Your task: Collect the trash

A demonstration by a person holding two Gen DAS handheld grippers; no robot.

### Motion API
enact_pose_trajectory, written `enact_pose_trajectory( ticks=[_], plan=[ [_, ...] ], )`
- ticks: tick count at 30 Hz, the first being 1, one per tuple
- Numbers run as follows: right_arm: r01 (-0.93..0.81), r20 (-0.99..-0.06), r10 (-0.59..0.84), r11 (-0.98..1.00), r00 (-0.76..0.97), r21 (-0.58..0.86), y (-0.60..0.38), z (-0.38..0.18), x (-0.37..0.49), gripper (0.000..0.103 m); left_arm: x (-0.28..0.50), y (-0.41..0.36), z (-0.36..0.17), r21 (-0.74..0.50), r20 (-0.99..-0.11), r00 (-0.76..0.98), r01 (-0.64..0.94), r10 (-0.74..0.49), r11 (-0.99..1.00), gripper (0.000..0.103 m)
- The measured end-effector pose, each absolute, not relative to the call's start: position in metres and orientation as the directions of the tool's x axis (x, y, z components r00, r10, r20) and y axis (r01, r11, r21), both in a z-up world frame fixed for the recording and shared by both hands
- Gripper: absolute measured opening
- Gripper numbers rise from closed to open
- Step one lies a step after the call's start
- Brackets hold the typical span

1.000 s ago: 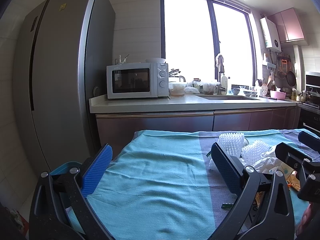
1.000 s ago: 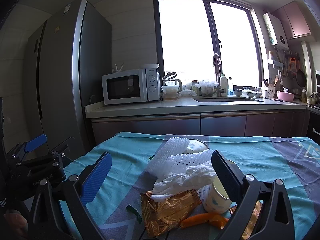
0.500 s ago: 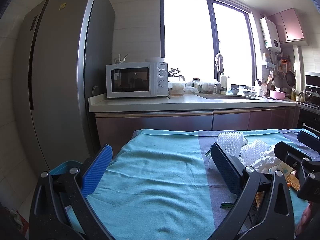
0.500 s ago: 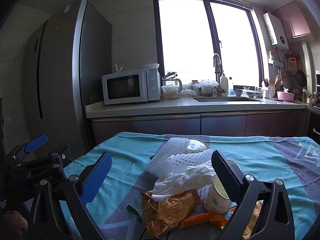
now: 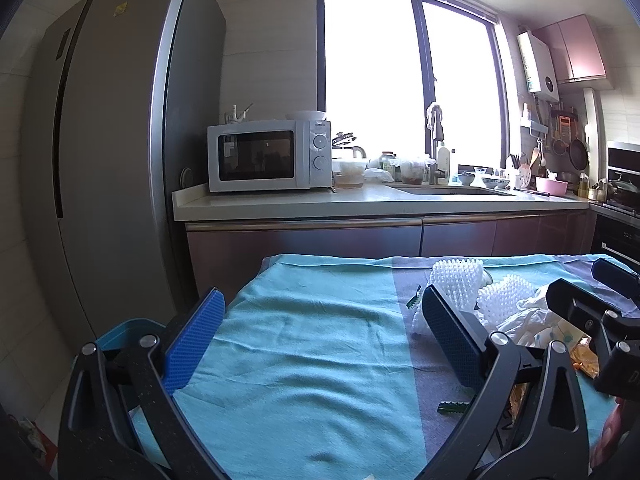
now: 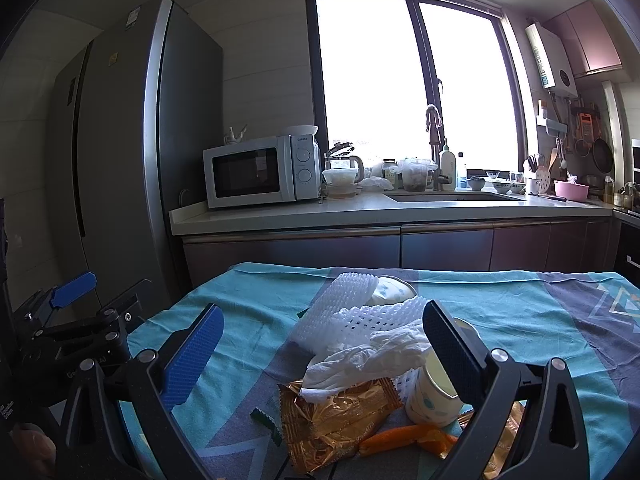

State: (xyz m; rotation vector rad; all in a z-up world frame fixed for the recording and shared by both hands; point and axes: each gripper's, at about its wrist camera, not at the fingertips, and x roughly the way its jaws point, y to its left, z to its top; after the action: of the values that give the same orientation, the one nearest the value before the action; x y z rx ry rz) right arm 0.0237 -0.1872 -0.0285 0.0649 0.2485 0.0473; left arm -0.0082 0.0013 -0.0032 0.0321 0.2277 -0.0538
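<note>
A heap of trash lies on the teal tablecloth [image 6: 248,316]: white foam fruit nets [image 6: 352,312], a crumpled white tissue [image 6: 368,356], a gold snack wrapper [image 6: 340,412], a tipped paper cup [image 6: 434,396] and an orange wrapper [image 6: 404,434]. My right gripper [image 6: 320,348] hangs open just in front of the heap, fingers on either side of it, nothing held. My left gripper [image 5: 320,340] is open over bare cloth, left of the heap. In the left wrist view the foam nets [image 5: 460,280] and tissue [image 5: 528,312] show at the right, partly behind the right gripper's frame.
A blue bin [image 5: 120,332] sits low at the table's left edge. Small green wrapper scraps [image 5: 452,408] lie on the cloth. Behind the table run a kitchen counter [image 5: 360,200] with a microwave [image 5: 268,156] and sink, and a tall fridge [image 5: 112,160] at left.
</note>
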Motion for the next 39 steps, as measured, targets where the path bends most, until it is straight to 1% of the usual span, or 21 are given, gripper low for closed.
enact_pose_trajectory(
  ticks=[4,6,13,15,17,18,20,22,23,24,25,27,28,29,30,31,32,35,36,39],
  plan=[
    [-0.017,-0.257,0.034,0.998,0.966,0.067,-0.196,-0.031,0.025,0.096,-0.002,-0.003,-0.007,0.026,-0.259,0.962,0.100,-0.090,0.995,0.097],
    [0.005,-0.270,0.015,0.997,0.963,0.074,-0.206,-0.033,0.026,0.096,0.003,-0.006,-0.011,0.020,-0.290,0.948,0.142,-0.130,0.990,0.097],
    [0.096,-0.341,-0.053,0.989,0.939,0.109,-0.245,-0.045,0.032,0.096,0.021,-0.029,-0.033,-0.027,-0.400,0.858,0.340,-0.322,0.940,0.097],
    [0.114,-0.375,-0.061,0.986,0.925,0.120,-0.254,-0.050,0.036,0.096,0.029,-0.038,-0.040,-0.049,-0.439,0.817,0.395,-0.375,0.918,0.097],
    [0.119,-0.411,-0.054,0.984,0.910,0.135,-0.261,-0.056,0.042,0.093,0.036,-0.048,-0.049,-0.069,-0.469,0.779,0.438,-0.417,0.896,0.097],
    [0.120,-0.426,-0.052,0.983,0.903,0.136,-0.262,-0.059,0.044,0.090,0.040,-0.052,-0.053,-0.082,-0.483,0.760,0.456,-0.436,0.886,0.095],
    [0.115,-0.452,-0.040,0.983,0.891,0.140,-0.264,-0.065,0.048,0.085,0.045,-0.061,-0.061,-0.128,-0.516,0.703,0.502,-0.489,0.856,0.090],
    [0.106,-0.468,-0.025,0.983,0.884,0.148,-0.265,-0.070,0.048,0.078,0.050,-0.071,-0.067,-0.168,-0.540,0.652,0.536,-0.532,0.827,0.082],
    [0.103,-0.474,-0.018,0.983,0.880,0.153,-0.266,-0.072,0.049,0.072,0.054,-0.077,-0.071,-0.182,-0.553,0.630,0.548,-0.545,0.817,0.081],
    [0.102,-0.480,-0.014,0.982,0.877,0.157,-0.267,-0.074,0.050,0.065,0.058,-0.082,-0.076,-0.198,-0.567,0.606,0.558,-0.559,0.806,0.074],
    [0.101,-0.485,-0.010,0.982,0.874,0.161,-0.267,-0.075,0.050,0.062,0.062,-0.086,-0.079,-0.216,-0.581,0.581,0.566,-0.570,0.796,0.071],
    [0.104,-0.493,-0.008,0.980,0.870,0.167,-0.269,-0.076,0.051,0.052,0.072,-0.094,-0.088,-0.264,-0.605,0.522,0.580,-0.601,0.771,0.061],
    [0.097,-0.492,0.002,0.980,0.870,0.174,-0.270,-0.076,0.051,0.047,0.076,-0.095,-0.091,-0.300,-0.611,0.491,0.582,-0.621,0.756,0.054],
    [0.091,-0.493,0.009,0.980,0.870,0.178,-0.271,-0.076,0.051,0.038,0.079,-0.097,-0.093,-0.327,-0.612,0.470,0.582,-0.636,0.745,0.049],
    [0.092,-0.492,0.007,0.980,0.871,0.177,-0.271,-0.075,0.051,0.039,0.083,-0.098,-0.095,-0.346,-0.612,0.456,0.581,-0.647,0.737,0.040],
    [0.092,-0.490,0.007,0.980,0.872,0.176,-0.272,-0.074,0.050,0.039,0.086,-0.100,-0.096,-0.355,-0.611,0.449,0.581,-0.652,0.732,0.034],
    [0.091,-0.485,0.006,0.980,0.874,0.176,-0.273,-0.073,0.049,0.036,0.088,-0.100,-0.097,-0.362,-0.610,0.442,0.582,-0.658,0.728,0.033],
    [0.088,-0.470,0.001,0.982,0.883,0.168,-0.274,-0.066,0.046,0.035,0.090,-0.099,-0.095,-0.383,-0.599,0.430,0.587,-0.675,0.713,0.031],
    [0.089,-0.463,-0.004,0.983,0.886,0.161,-0.275,-0.064,0.045,0.034,0.090,-0.099,-0.094,-0.383,-0.597,0.431,0.588,-0.677,0.713,0.027],
    [0.102,-0.438,-0.029,0.984,0.898,0.144,-0.277,-0.054,0.040,0.034,0.090,-0.093,-0.087,-0.373,-0.592,0.445,0.588,-0.672,0.718,0.023]
  ],
)
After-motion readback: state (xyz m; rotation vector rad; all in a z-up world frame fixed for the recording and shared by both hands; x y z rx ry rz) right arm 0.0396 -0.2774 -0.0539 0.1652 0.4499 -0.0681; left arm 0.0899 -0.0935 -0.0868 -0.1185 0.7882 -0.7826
